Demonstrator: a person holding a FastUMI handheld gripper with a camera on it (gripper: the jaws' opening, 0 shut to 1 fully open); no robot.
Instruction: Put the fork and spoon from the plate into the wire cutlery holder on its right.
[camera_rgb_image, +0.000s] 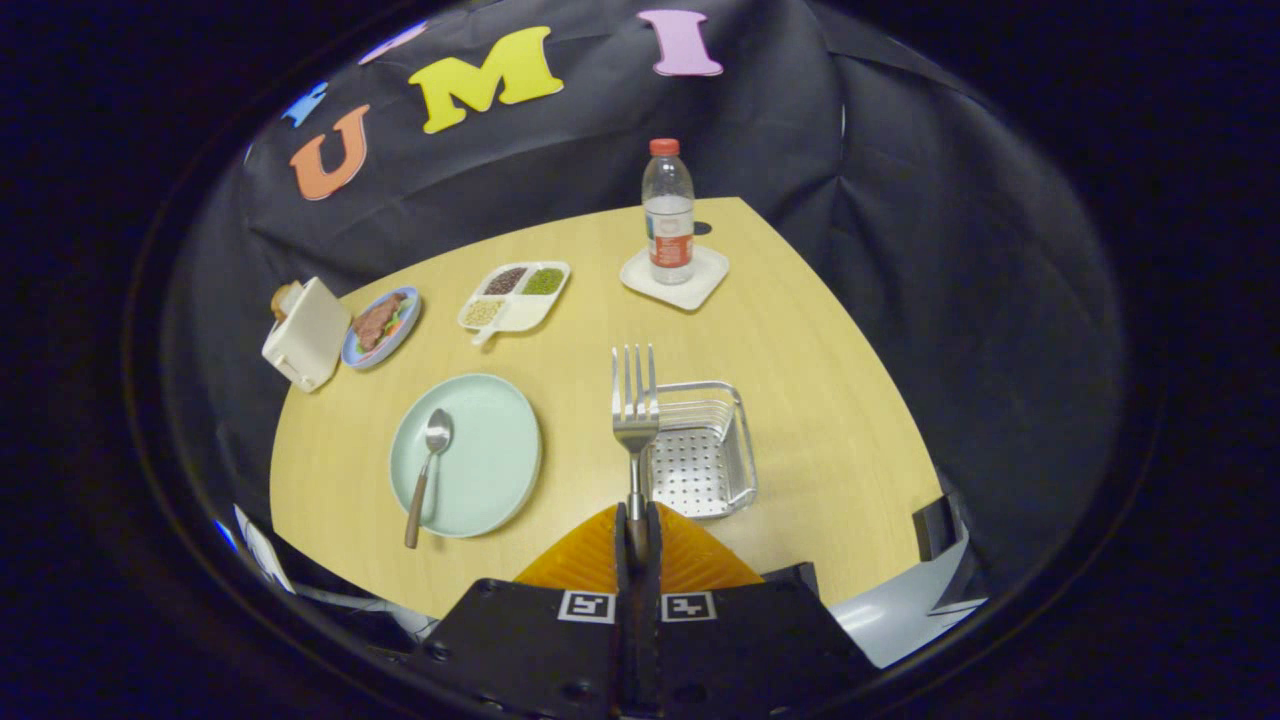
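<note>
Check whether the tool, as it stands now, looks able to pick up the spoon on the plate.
Probably not yet. The tool is shut on the fork, held out over the wire cutlery holder, so its fingers are occupied. The spoon itself lies uncovered on the plate, so the way looks free once the fork is dropped.

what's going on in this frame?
A person's handheld gripper is shut on the fork by its handle, tines pointing ahead, held up near the wire cutlery holder. The spoon lies on the green plate to the holder's left, not yet moved.
</note>
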